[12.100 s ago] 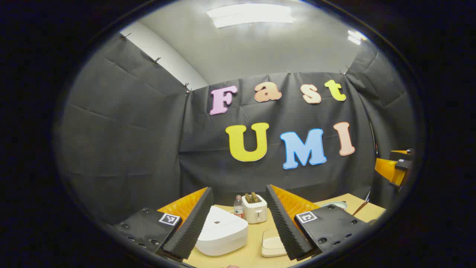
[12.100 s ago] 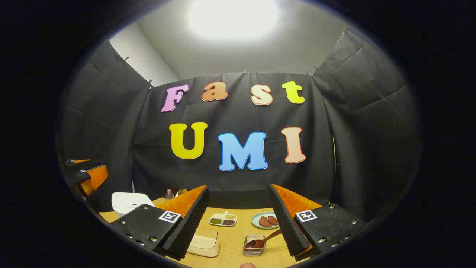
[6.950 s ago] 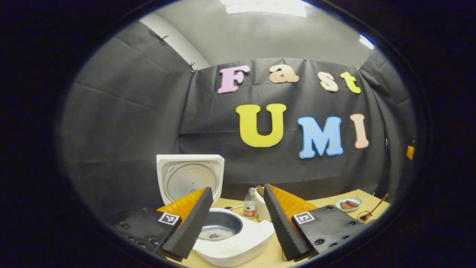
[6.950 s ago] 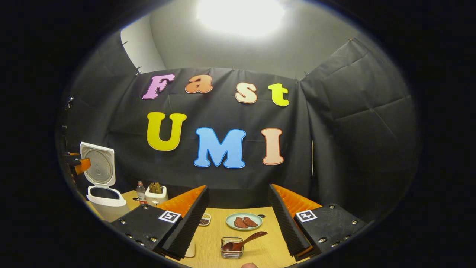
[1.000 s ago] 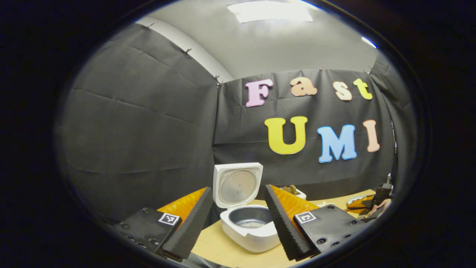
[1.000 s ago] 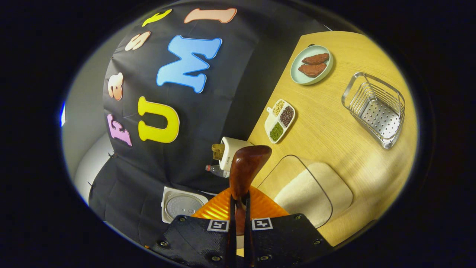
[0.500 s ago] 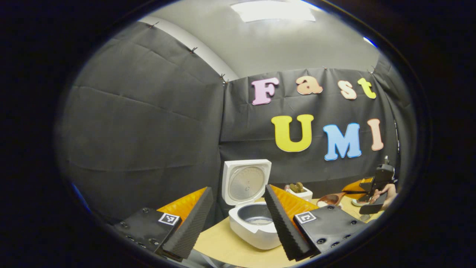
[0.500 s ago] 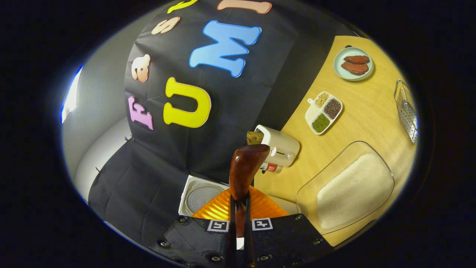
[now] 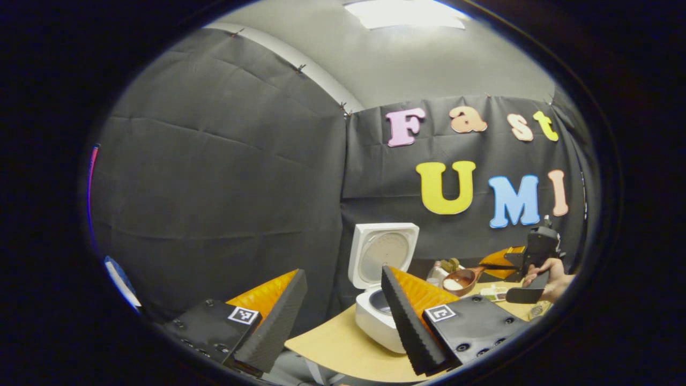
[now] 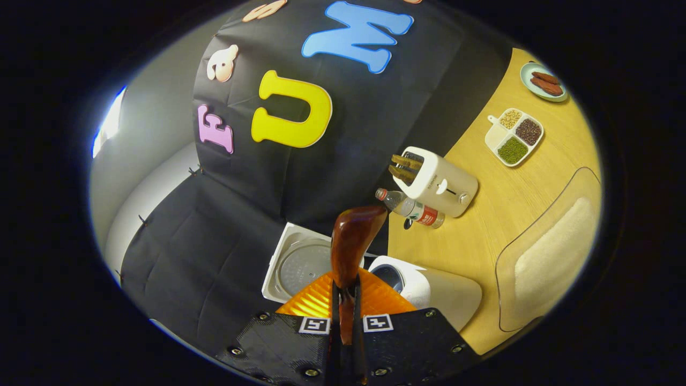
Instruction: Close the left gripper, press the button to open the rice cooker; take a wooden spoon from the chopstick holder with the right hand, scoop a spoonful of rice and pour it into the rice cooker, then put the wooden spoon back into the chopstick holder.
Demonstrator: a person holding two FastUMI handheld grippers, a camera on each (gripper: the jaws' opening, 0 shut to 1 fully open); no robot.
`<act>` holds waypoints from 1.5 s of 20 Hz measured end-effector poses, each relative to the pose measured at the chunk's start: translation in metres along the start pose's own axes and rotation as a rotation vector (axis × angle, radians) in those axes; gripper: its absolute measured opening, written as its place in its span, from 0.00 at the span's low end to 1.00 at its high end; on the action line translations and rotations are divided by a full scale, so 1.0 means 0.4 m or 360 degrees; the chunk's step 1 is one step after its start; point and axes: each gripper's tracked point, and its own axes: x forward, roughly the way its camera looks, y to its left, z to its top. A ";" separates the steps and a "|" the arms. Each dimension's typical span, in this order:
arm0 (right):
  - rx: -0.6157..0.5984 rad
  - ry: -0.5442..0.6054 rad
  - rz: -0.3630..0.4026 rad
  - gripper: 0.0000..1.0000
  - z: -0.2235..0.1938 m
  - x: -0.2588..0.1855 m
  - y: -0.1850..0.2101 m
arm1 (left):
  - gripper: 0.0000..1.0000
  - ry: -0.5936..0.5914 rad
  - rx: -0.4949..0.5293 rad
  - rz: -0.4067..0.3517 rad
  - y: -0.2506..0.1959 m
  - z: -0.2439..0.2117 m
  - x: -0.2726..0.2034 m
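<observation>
In the right gripper view, your right gripper (image 10: 343, 316) sits at the bottom centre with its fingers clamped narrow on the handle of the wooden spoon (image 10: 351, 244); the spoon's bowl rises straight out from between them toward the middle of the frame. Just past the bowl, lower centre, lies the rice cooker (image 10: 423, 292) with its lid (image 10: 295, 268) swung open to the left. Above it come a water bottle (image 10: 411, 208) and a toaster (image 10: 437, 181), then a sectioned dish (image 10: 514, 136) and a plate (image 10: 542, 75) at upper right. The clear rice tray (image 10: 554, 252) lies at the right edge of the table (image 10: 482, 236).

In the left gripper view, your left gripper (image 9: 343, 316) is at the bottom with its fingers spread wide, holding nothing. The cooker shows between and behind them at lower centre. Farther right, the spoon carries a small white heap of rice (image 9: 453, 284), held out by the other gripper and your hand (image 9: 549, 273).

Half a second ago the rice tray lay large at lower right of the right gripper view; now it has slid to the edge and the cooker's pot has come into view beside the spoon.
</observation>
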 end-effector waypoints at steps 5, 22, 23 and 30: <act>-0.0167 0.0029 -0.0025 0.08 -0.055 0.105 0.030 | 0.97 0.0050 0.0009 0.0065 0.053 -0.035 -0.013; -0.1168 0.0218 -0.0169 0.08 -0.221 0.253 0.029 | 0.97 0.0129 0.0007 0.0124 0.107 -0.086 -0.028; -0.1228 0.0222 -0.0167 0.08 -0.224 0.254 0.033 | 0.99 0.0129 0.0003 0.0118 0.102 -0.088 -0.028; -0.1831 0.0189 -0.0194 0.08 -0.226 0.258 0.061 | 0.99 0.0116 -0.0006 0.0105 0.095 -0.082 -0.024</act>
